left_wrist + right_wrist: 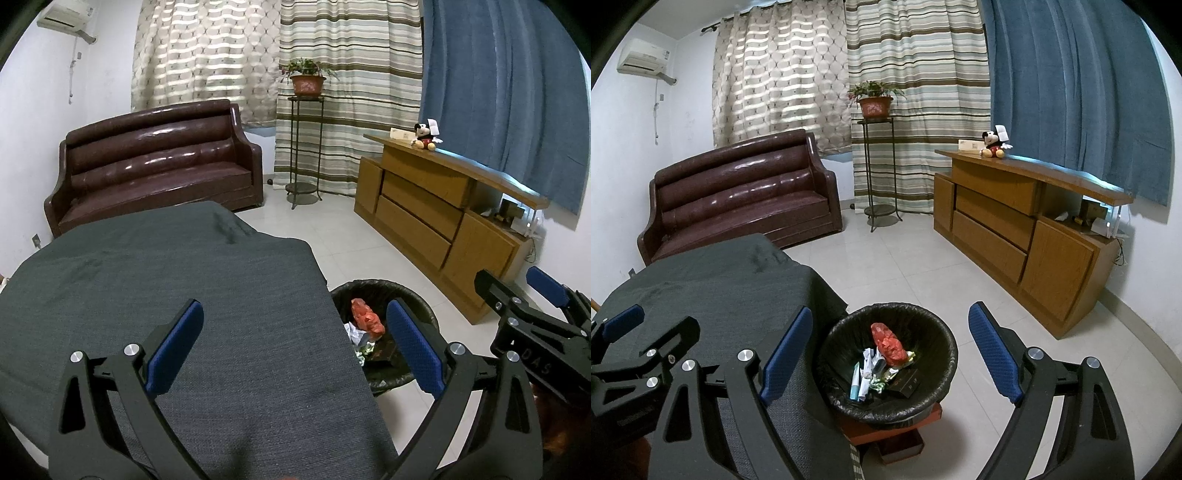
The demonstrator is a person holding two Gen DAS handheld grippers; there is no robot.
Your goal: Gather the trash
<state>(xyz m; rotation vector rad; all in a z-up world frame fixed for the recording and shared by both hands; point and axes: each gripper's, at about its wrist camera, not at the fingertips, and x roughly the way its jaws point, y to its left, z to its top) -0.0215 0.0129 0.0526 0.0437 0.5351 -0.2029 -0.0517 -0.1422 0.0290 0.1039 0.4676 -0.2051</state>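
Observation:
A black-lined trash bin (934, 373) stands on the floor by the table's right edge; it also shows in the left wrist view (424, 317). Inside lie a red wrapper (888, 343), crumpled white paper (868, 360), a blue-white tube (855, 384) and a dark box (907, 386). My right gripper (890, 354) is open and empty, above the bin. My left gripper (295, 343) is open and empty, above the table's grey cloth (166, 280). The right gripper also shows at the right of the left wrist view (517, 288), and the left gripper at the left of the right wrist view (650, 325).
A brown leather sofa (738, 192) stands behind the table. A wooden cabinet (1015, 229) with a Mickey toy (993, 146) lines the right wall. A plant stand (877, 170) stands by the curtains. A red-brown stool (897, 432) sits under the bin. Tiled floor (905, 266) lies between.

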